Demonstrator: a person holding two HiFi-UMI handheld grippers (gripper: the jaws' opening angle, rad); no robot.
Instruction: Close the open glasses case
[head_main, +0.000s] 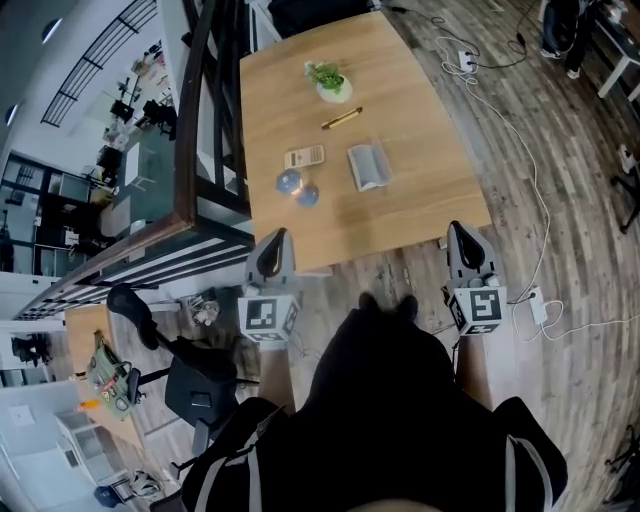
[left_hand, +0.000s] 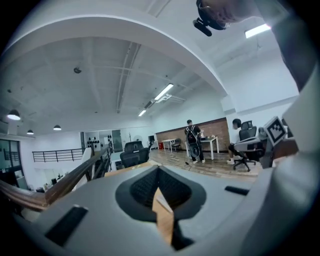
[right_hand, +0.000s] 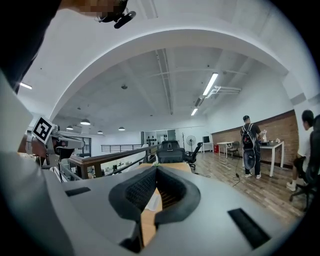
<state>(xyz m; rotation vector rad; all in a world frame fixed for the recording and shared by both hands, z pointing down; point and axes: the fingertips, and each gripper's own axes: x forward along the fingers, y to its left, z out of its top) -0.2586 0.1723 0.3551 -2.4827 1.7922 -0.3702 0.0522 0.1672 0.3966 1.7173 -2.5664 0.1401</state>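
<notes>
The open glasses case (head_main: 368, 166) is grey and lies with its lid spread on the wooden table (head_main: 420, 120), right of the middle. Both grippers hover at the table's near edge, short of the case. My left gripper (head_main: 276, 236) is at the near left corner, my right gripper (head_main: 460, 230) at the near right corner. In the left gripper view the left gripper (left_hand: 159, 174) has its dark pads together with nothing between them. In the right gripper view the right gripper (right_hand: 156, 171) is likewise shut and empty, pointing level along the tabletop.
On the table stand a small potted plant (head_main: 328, 80), a gold pen (head_main: 342, 118), a flat beige card-like item (head_main: 304, 156) and two round bluish objects (head_main: 289, 181). A dark railing (head_main: 195, 120) runs along the table's left side. Cables and a power strip (head_main: 535, 305) lie on the floor at right.
</notes>
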